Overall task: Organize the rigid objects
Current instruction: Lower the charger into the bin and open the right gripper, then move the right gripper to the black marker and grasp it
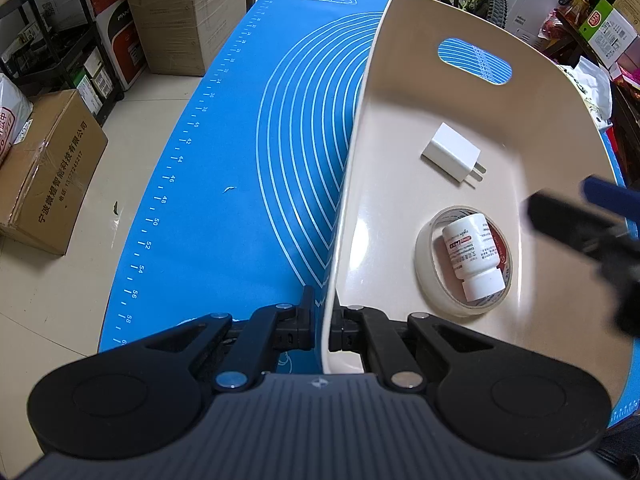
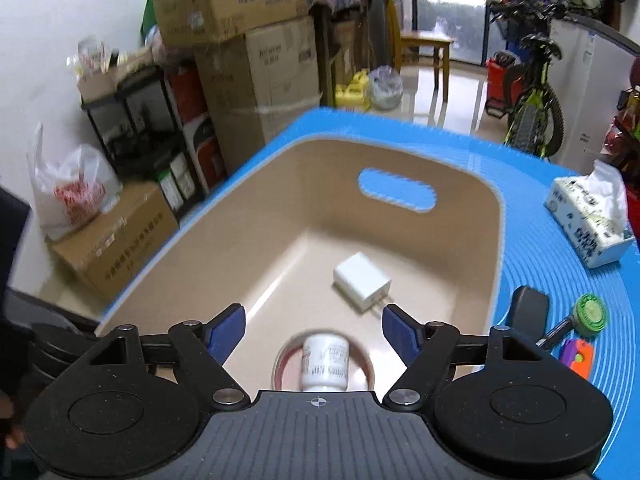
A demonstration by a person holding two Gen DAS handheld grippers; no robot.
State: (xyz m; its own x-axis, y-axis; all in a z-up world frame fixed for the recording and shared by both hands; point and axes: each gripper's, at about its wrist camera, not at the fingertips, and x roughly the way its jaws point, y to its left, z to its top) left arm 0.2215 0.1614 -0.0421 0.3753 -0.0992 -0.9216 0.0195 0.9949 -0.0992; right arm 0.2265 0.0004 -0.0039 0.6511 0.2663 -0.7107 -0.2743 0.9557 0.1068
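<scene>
A beige plastic bin [image 1: 400,92] [image 2: 224,240] stands on a blue mat [image 1: 240,160] [image 2: 560,248]. In it lie a white charger plug [image 1: 451,151] [image 2: 362,282], a roll of clear tape [image 1: 426,268] [image 2: 280,364], and a white pill bottle [image 1: 472,252] [image 2: 325,362] resting inside the tape's ring. My left gripper [image 1: 321,326] is shut on the bin's near left wall. My right gripper [image 2: 314,330] is open and empty above the bottle; it shows blurred in the left wrist view [image 1: 580,216].
On the mat right of the bin lie a black object [image 2: 528,310], a green round-capped item [image 2: 590,314], an orange and purple toy [image 2: 578,358] and a tissue pack [image 2: 588,220]. Cardboard boxes [image 1: 48,172] [image 2: 116,236] and shelves stand on the floor at left.
</scene>
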